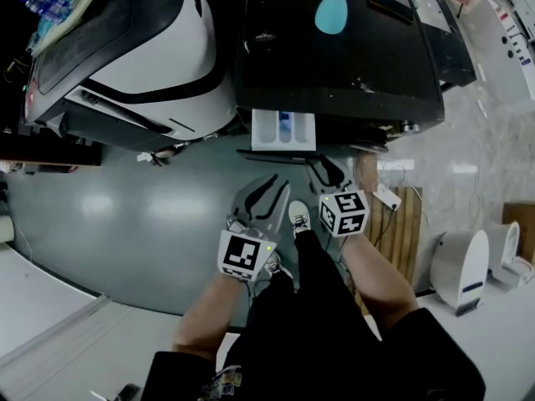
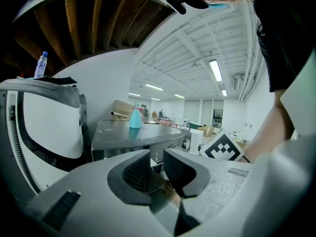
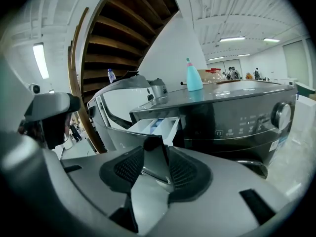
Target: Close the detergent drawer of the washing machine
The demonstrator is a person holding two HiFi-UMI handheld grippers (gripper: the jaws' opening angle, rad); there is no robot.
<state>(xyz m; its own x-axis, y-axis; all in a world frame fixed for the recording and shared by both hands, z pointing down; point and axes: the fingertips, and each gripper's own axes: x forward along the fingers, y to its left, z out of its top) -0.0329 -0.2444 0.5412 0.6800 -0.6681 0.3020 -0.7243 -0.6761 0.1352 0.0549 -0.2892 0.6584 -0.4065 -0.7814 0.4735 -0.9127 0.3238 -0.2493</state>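
At 12 o'clock of left gripper [image 1: 269,189] and right gripper [image 1: 328,172], jaws released, empty: off-centre push may jam detergent drawer [image 1: 284,131]

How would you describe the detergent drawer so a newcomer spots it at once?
The dark washing machine stands top centre in the head view, right of a white machine. The drawer sticks out from its front, left side: a white tray with a blue compartment, the only pale part there.

Grey left gripper [image 1: 267,189], right gripper [image 1: 326,172]; probably black clothes [image 1: 334,341]
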